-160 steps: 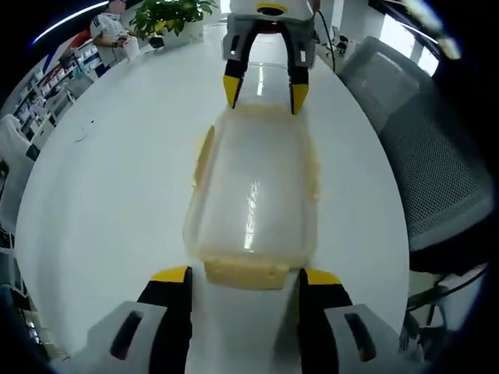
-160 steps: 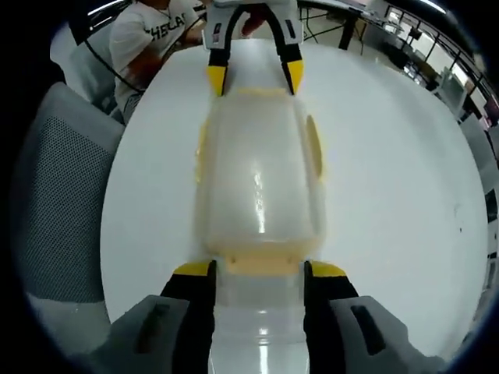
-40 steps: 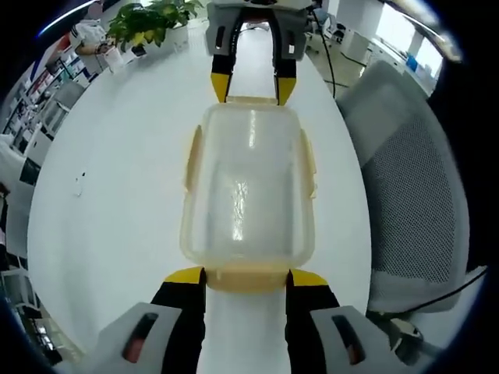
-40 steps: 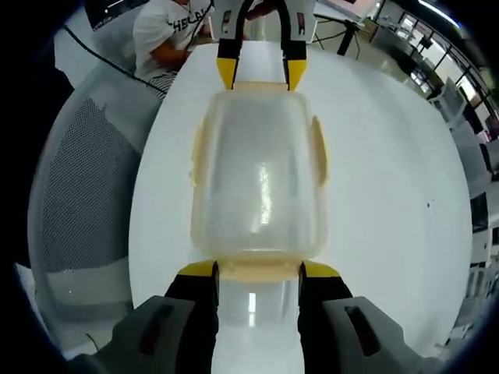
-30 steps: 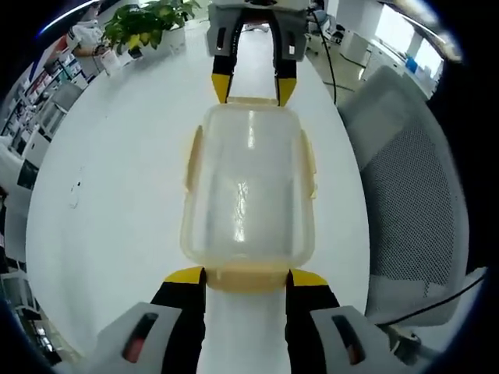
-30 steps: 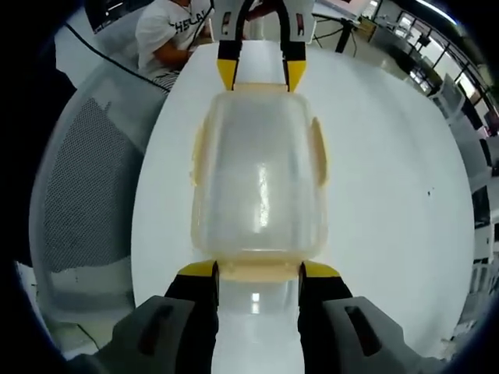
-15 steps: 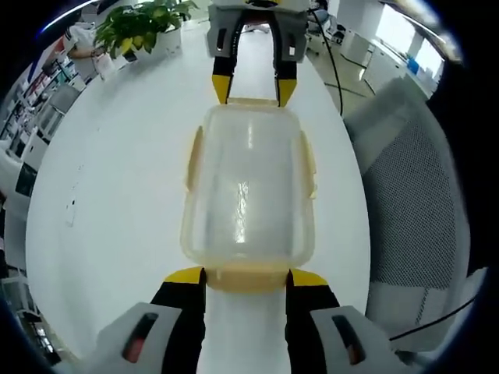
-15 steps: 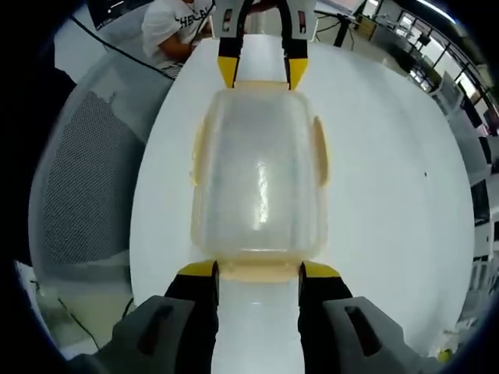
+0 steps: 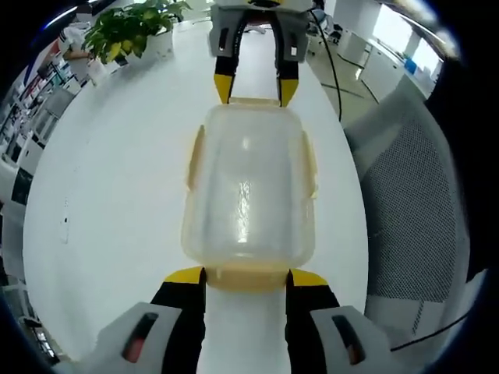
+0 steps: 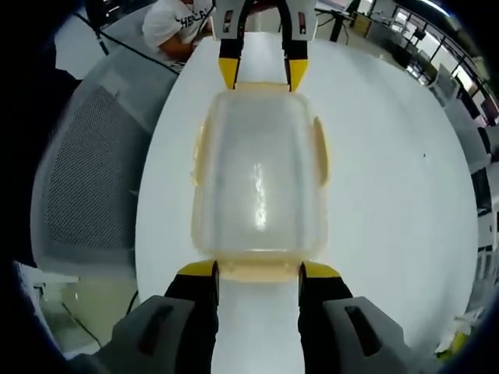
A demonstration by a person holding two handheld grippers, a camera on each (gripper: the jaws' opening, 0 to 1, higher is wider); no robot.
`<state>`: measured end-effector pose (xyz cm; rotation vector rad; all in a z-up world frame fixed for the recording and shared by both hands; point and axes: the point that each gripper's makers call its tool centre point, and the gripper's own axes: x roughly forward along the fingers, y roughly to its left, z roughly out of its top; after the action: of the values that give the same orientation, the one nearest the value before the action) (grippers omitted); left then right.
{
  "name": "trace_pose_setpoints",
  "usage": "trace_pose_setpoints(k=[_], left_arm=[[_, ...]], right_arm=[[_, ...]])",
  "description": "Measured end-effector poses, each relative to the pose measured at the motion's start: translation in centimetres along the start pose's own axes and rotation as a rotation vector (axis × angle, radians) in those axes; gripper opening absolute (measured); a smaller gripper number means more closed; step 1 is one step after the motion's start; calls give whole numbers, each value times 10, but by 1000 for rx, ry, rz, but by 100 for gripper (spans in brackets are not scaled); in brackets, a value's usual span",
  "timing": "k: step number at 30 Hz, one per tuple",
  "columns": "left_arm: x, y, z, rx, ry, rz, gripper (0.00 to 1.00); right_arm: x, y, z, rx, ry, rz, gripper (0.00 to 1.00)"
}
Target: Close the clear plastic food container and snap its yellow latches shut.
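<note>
The clear container is seen lidded on the white worktop, its long axis aligned from the left gripper to the right gripper. Each short-end yellow latch is bracketed by parted jaws at its corners; whether it is clamped cannot be told.
</note>
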<state>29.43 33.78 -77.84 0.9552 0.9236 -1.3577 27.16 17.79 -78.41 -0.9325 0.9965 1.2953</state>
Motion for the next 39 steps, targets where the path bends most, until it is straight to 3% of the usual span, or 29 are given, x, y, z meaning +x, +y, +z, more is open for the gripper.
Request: trace_pose_setpoints(k=[8, 24, 39], left_arm=[[6, 7, 6, 4, 2, -14, 34], [15, 1, 0, -42, 9, -40, 34], [15, 0, -2, -30, 24, -39, 35]], right_arm=[[3, -4, -10, 21, -13, 3, 37], [10, -5, -9, 3, -61, -3, 37], [9, -5, -8, 3, -103, 9, 39]])
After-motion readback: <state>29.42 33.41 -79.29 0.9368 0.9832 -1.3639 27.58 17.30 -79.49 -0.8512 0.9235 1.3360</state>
